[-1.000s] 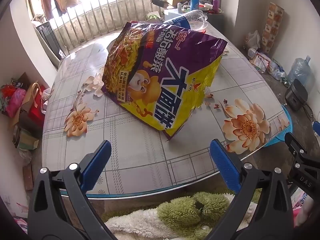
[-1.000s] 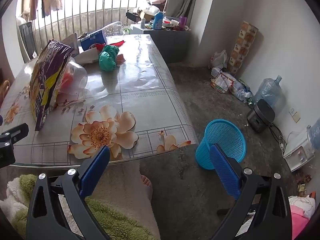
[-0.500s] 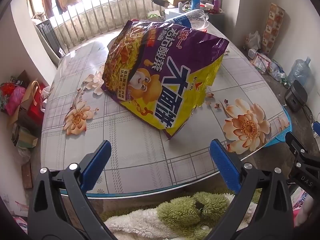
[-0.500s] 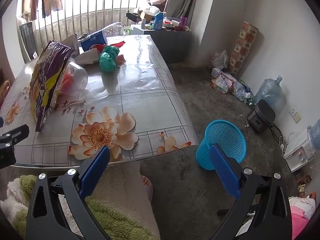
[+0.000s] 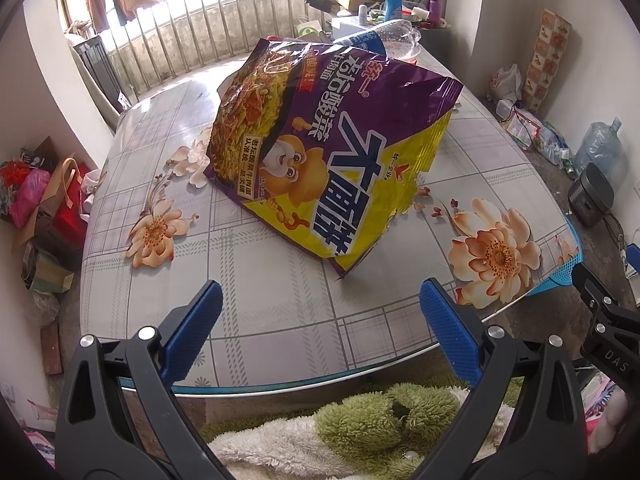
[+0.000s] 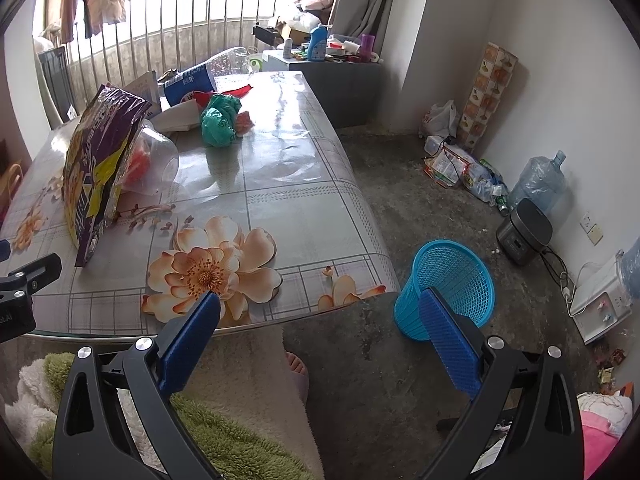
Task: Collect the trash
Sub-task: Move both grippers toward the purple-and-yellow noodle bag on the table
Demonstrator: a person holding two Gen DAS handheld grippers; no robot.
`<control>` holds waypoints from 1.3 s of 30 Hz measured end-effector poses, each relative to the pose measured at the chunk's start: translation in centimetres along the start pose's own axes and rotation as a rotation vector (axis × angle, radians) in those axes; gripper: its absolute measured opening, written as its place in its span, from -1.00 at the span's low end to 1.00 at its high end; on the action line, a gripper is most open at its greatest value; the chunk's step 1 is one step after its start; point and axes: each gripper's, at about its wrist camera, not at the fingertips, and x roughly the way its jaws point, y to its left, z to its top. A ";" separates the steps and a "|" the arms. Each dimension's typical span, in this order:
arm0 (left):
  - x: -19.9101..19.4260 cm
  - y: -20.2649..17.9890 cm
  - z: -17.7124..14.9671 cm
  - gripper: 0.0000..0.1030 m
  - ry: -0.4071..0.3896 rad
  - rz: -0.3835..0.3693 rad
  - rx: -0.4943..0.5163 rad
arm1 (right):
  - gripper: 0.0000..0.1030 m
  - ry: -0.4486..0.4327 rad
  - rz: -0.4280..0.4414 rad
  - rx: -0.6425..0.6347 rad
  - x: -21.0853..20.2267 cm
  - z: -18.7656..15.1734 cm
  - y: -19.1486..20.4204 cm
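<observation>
A large purple and yellow snack bag (image 5: pixel 332 148) stands tilted on the flowered table (image 5: pixel 260 280); it also shows in the right wrist view (image 6: pixel 100 164). Behind it lie a clear plastic jar (image 6: pixel 154 160), a green crumpled bag (image 6: pixel 219 120), white paper (image 6: pixel 178 119) and a big clear bottle with a blue label (image 6: pixel 208 74). A blue mesh bin (image 6: pixel 448 288) stands on the floor by the table's right corner. My left gripper (image 5: pixel 320 332) is open and empty at the table's near edge, short of the bag. My right gripper (image 6: pixel 320 332) is open and empty over the floor, left of the bin.
A grey cabinet (image 6: pixel 340 84) with bottles stands beyond the table. A rice cooker (image 6: pixel 524 232), a water jug (image 6: pixel 538 180) and loose bags lie by the right wall. Bags and boxes (image 5: pixel 40 208) crowd the floor left of the table. A fuzzy green and white garment (image 5: pixel 360 420) is below me.
The left wrist view has crept slightly towards the snack bag. The right gripper has barely moved. Both grippers stay open.
</observation>
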 end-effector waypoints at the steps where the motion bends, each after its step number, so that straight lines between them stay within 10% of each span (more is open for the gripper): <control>1: 0.0 0.0 0.0 0.85 0.000 -0.001 0.000 | 0.88 0.000 0.000 0.000 0.0 0.0 0.0; 39: 0.5 0.7 -0.1 0.85 0.009 0.004 -0.009 | 0.88 -0.009 0.013 0.015 0.3 0.4 0.2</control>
